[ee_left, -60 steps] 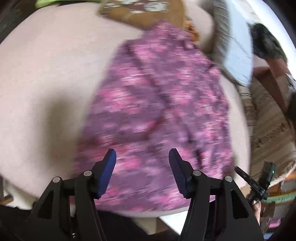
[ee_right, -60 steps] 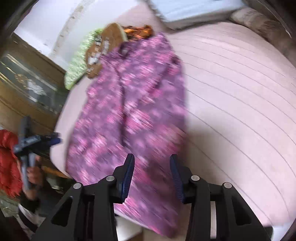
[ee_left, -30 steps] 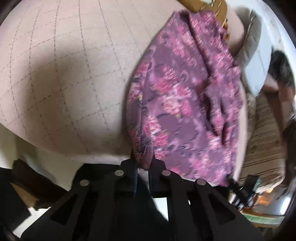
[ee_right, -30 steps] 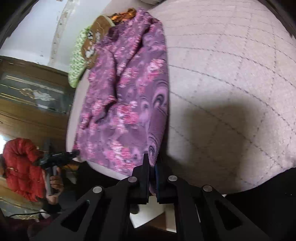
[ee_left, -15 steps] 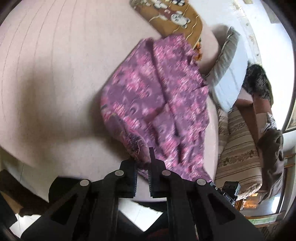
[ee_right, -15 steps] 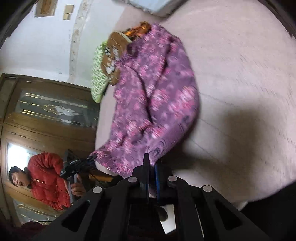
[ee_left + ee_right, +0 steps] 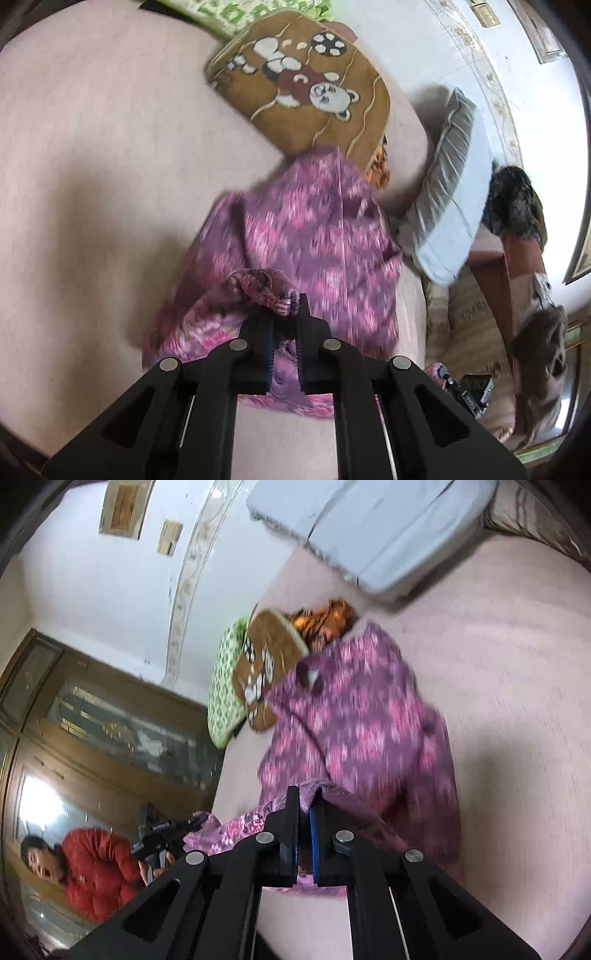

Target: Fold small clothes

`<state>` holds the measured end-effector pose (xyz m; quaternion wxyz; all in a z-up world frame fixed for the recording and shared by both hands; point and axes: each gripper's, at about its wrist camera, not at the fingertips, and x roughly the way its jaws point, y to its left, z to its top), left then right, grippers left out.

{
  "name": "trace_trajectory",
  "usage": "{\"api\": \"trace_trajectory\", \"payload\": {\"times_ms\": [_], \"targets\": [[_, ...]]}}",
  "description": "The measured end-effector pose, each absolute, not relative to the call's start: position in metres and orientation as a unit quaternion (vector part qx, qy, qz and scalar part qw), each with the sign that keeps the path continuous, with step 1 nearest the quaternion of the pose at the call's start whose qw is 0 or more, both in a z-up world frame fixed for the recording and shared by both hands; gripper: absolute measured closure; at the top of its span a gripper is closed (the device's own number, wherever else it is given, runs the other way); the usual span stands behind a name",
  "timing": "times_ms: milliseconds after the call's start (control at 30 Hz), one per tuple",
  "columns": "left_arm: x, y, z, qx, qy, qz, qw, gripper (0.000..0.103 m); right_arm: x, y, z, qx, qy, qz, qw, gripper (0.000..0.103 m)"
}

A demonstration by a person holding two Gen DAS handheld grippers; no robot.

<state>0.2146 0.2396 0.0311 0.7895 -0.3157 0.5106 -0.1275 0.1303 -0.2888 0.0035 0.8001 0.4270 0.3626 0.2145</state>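
Note:
A purple garment with pink flowers lies on the pale pink bed. Its near hem is lifted off the bed and doubled over towards the far end. My left gripper is shut on one corner of that hem. My right gripper is shut on the other corner of the garment, and the cloth bunches between its pads. In the right wrist view the left gripper shows at the lower left, held by a hand. The fold hides the part of the garment beneath it.
A brown cushion with a bear print and a green patterned cloth lie at the far end of the bed. A grey-blue pillow sits at the right. A person in a red jacket stands beside the bed.
Both grippers have risen and moved towards the far end of the bed with the hem in their grip. The garment went from lying flat to being folded over itself.

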Motion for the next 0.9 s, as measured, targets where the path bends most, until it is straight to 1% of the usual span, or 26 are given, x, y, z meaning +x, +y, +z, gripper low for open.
{"api": "trace_trajectory", "payload": {"times_ms": [133, 267, 333, 500, 600, 667, 733, 767, 800, 833, 900], "targets": [[0.277, 0.229, 0.021, -0.306, 0.513, -0.111, 0.794, 0.096, 0.187, -0.300, -0.009, 0.454, 0.342, 0.189, 0.801, 0.099], [0.342, 0.217, 0.002, -0.308, 0.525, -0.098, 0.788, 0.096, 0.242, -0.308, -0.031, 0.468, 0.346, 0.164, 0.797, 0.099], [0.369, 0.207, -0.005, -0.291, 0.531, -0.085, 0.791, 0.096, 0.265, -0.310, -0.040, 0.473, 0.347, 0.156, 0.794, 0.099], [0.416, 0.192, -0.009, -0.269, 0.522, -0.067, 0.807, 0.095, 0.309, -0.322, -0.052, 0.492, 0.322, 0.132, 0.798, 0.099], [0.439, 0.195, -0.019, -0.276, 0.522, -0.031, 0.806, 0.090, 0.326, -0.330, -0.066, 0.483, 0.334, 0.086, 0.805, 0.096], [0.451, 0.203, -0.032, -0.297, 0.545, -0.018, 0.784, 0.084, 0.328, -0.332, -0.069, 0.462, 0.356, 0.057, 0.810, 0.092], [0.454, 0.212, -0.037, -0.309, 0.560, -0.015, 0.768, 0.082, 0.323, -0.338, -0.069, 0.458, 0.360, 0.064, 0.811, 0.090], [0.451, 0.220, -0.033, -0.315, 0.554, -0.018, 0.770, 0.080, 0.317, -0.340, -0.066, 0.454, 0.359, 0.065, 0.813, 0.084], [0.446, 0.226, -0.029, -0.317, 0.550, -0.020, 0.772, 0.075, 0.310, -0.343, -0.063, 0.447, 0.361, 0.063, 0.816, 0.079], [0.436, 0.236, -0.022, -0.328, 0.540, -0.033, 0.774, 0.066, 0.302, -0.345, -0.060, 0.436, 0.366, 0.063, 0.820, 0.072], [0.418, 0.244, -0.012, -0.332, 0.531, -0.055, 0.777, 0.056, 0.286, -0.345, -0.054, 0.412, 0.375, 0.070, 0.827, 0.068]]}}
